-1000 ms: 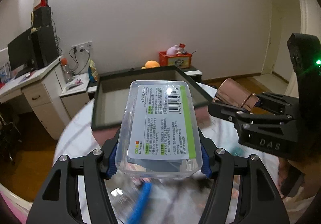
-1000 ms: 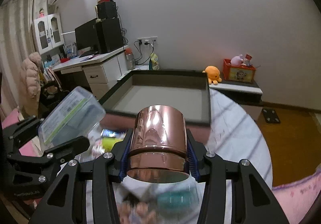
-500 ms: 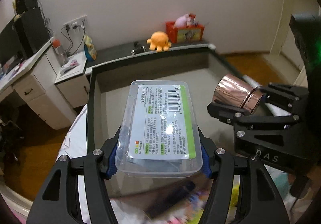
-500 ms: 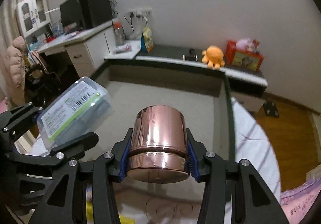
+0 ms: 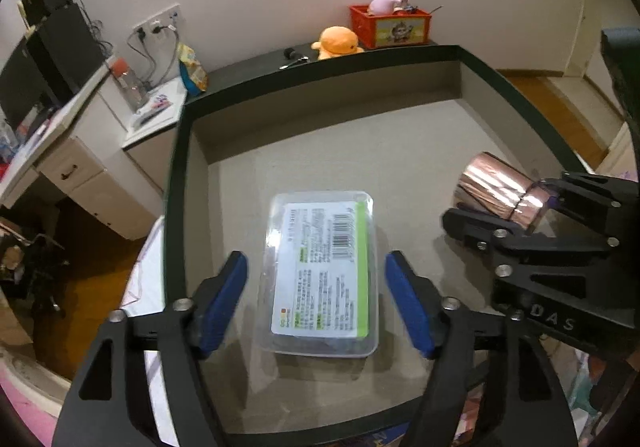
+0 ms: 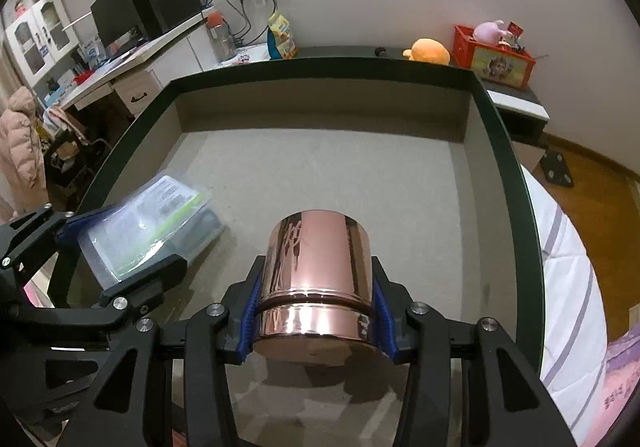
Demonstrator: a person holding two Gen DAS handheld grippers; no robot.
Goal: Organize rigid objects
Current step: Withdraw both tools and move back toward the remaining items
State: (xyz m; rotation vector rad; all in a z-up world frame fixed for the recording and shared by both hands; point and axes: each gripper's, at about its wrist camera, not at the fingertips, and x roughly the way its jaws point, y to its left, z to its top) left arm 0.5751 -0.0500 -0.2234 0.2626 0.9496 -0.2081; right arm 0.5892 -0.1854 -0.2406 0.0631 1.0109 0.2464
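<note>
Setting the clear case down in the tray while the copper cup stays gripped

Looking along our left gripper [image 5: 316, 303], we see its blue pads [image 5: 224, 303] spread wide, with a gap on each side of the clear plastic case [image 5: 320, 275]. The case lies flat on the grey floor of the dark-rimmed tray [image 5: 174, 175], label up, with a barcode and a green stripe along its right edge. It sits toward the tray's left half, between our two open fingers and touching neither of them.

From the right wrist view, our right gripper [image 6: 316, 311] is pressed onto the copper-coloured metal cup [image 6: 318, 279]. Both blue pads [image 6: 250, 319] clamp its lower band. The cup points forward along the fingers, held over the tray floor near the tray's middle; we cannot tell whether it touches the floor. In the left view the same cup [image 5: 496, 187] shows tilted, to the right of the case and apart from it.

In the right view the case [image 6: 156, 223] appears at left, with the left gripper's fingers around it.

Beyond the tray's far rim stand an orange plush toy [image 5: 336, 43] and a red toy box [image 5: 392, 25] on a dark shelf. A white desk [image 6: 132, 59] with a monitor [image 6: 120, 15] stands at left.
</note>
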